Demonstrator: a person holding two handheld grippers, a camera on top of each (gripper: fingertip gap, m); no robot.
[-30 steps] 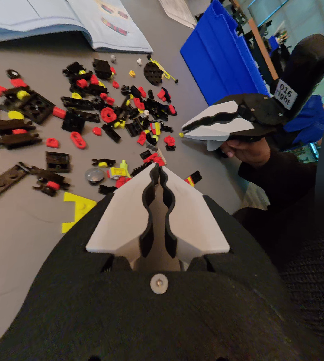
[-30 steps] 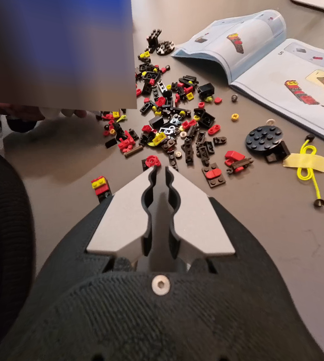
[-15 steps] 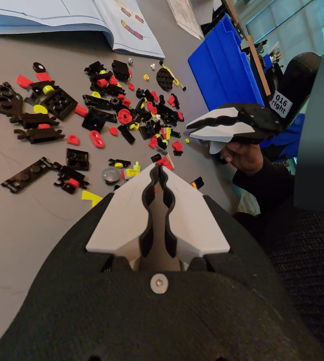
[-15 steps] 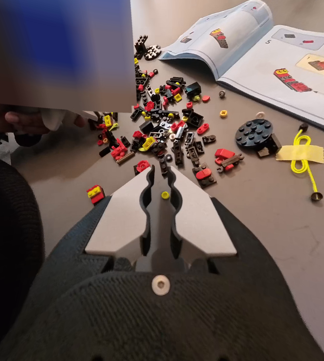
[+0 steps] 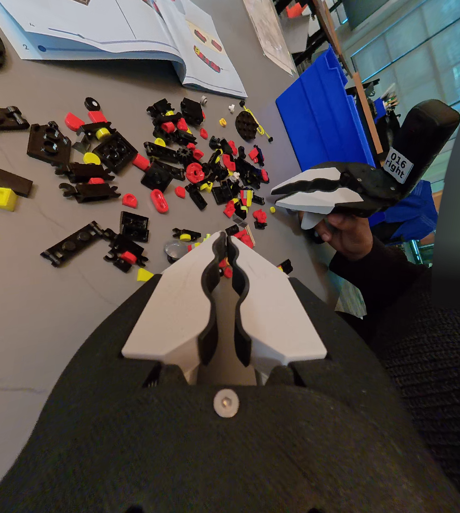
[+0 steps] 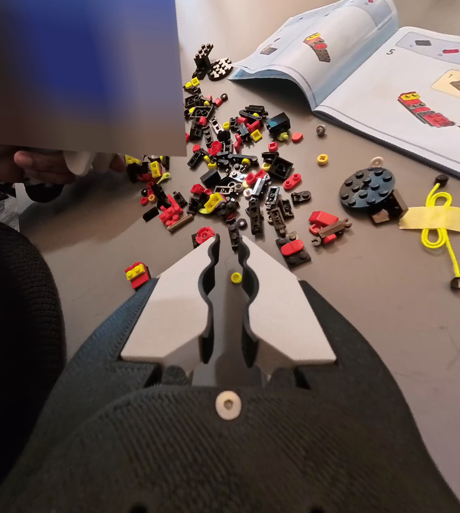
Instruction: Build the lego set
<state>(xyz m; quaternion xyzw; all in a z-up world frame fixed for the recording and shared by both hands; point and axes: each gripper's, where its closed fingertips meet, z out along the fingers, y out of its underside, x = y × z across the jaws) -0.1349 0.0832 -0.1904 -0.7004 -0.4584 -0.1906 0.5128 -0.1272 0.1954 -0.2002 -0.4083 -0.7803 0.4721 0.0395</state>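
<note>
Right wrist view, round yellow stud, smooth grey table

An office or lab space is suggested. A plain grey worktop is seen, with a blue bin stood at its far edge. Behind it, large glazed walls and cluttered desks are shown, though these are blurred. An open booklet and a loose sheet are laid on the worktop.
</note>
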